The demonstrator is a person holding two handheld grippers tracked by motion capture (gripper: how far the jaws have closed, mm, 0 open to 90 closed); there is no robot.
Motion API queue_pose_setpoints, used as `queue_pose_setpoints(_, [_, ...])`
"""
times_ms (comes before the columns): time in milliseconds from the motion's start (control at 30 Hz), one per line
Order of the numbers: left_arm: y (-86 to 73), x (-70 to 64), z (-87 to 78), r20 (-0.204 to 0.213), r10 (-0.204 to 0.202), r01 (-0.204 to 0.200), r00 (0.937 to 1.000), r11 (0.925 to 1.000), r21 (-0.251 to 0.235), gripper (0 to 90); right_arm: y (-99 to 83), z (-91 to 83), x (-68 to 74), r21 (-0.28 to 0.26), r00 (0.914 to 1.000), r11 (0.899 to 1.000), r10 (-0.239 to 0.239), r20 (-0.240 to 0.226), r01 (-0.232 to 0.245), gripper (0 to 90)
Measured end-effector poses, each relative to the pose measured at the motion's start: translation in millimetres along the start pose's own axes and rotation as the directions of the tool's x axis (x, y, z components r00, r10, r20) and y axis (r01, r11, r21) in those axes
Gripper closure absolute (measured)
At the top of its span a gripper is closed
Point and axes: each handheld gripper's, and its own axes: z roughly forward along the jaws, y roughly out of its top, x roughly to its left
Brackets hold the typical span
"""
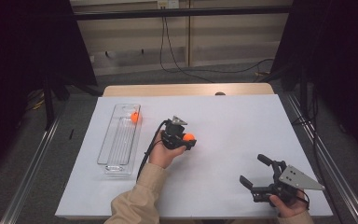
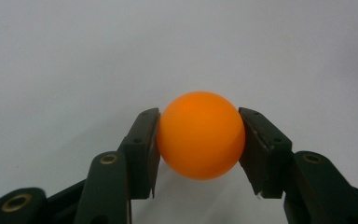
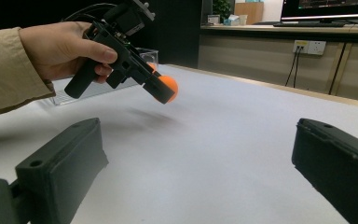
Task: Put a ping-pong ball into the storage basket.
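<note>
Overhead, second ball point(image 1: 134, 117) in tray point(image 1: 116, 154), left gripper point(image 2: 199, 140) clamping orange ball point(image 2: 200, 135)

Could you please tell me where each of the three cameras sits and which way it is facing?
High view: above the person's side, looking forward and down on the table; both forearms and hands show.
Left gripper view: rides the left tool, looking along its jaws at the orange ball clamped between them.
Right gripper view: rides the right tool, low over the table, facing the left hand.
Shared: the held ball appears in all three.
</note>
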Motion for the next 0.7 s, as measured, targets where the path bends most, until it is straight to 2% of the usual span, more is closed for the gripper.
queue_pose_setpoints(300, [-3.9, 4.8, -8.0, 0.010, -0.029, 0.029, 0.9995, 0.9995, -0.014, 50.9, 0.0, 0.1, -0.1, 0.001, 1.0000, 1.000, -0.002, -0.002, 0.002, 1.8])
queue_pose_setpoints(700, [-3.9, 8.7, -18.8, 0.012, -0.035, 0.035, 0.9993, 0.9992, -0.020, 50.9, 0.1, 0.2, 0.5, 0.001, 1.0000, 1.000, -0.003, -0.006, 0.003, 1.9])
